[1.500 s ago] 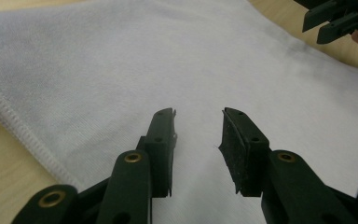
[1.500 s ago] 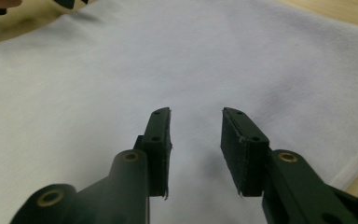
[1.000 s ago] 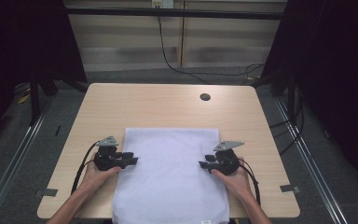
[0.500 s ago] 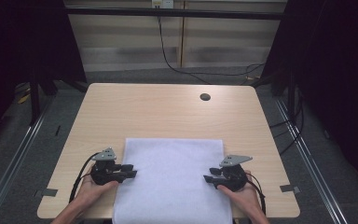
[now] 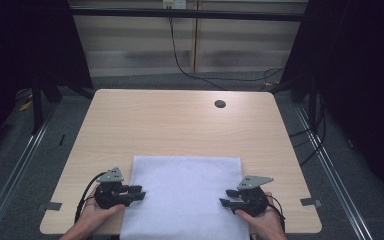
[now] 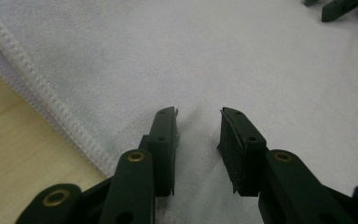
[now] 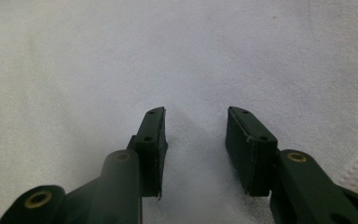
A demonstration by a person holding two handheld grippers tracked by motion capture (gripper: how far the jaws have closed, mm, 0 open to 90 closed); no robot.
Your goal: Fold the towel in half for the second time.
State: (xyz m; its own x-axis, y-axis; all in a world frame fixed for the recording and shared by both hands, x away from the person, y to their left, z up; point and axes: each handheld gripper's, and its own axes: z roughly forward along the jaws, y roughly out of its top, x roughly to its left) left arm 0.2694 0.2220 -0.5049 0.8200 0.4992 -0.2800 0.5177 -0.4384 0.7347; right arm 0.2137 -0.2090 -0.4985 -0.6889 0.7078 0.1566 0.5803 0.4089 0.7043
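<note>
A white cloth (image 5: 187, 195) lies flat on the near half of the wooden table (image 5: 180, 125), and its front part hangs over the near edge. My left gripper (image 5: 141, 192) rests its tips on the cloth's left border, beside the stitched hem (image 6: 42, 88). Its jaws have just been closing; they still stand apart, with a small pucker of cloth (image 6: 214, 56) between them (image 6: 198, 121). My right gripper (image 5: 224, 202) rests on the cloth's right border, pointing inward. In the right gripper view the cloth (image 7: 168, 46) lies slightly raised between its open jaws (image 7: 196, 119).
A round cable hole (image 5: 220, 104) sits in the table's far right part. Bits of grey tape (image 5: 52, 205) mark the table's near corners. Black curtains and floor rails flank the table. The other gripper's jaw tips (image 6: 335, 7) peek in at the left gripper view's top right.
Both grippers have slid toward the near edge, and the cloth has come with them. Its far edge now lies closer to me, and more of it hangs over the front.
</note>
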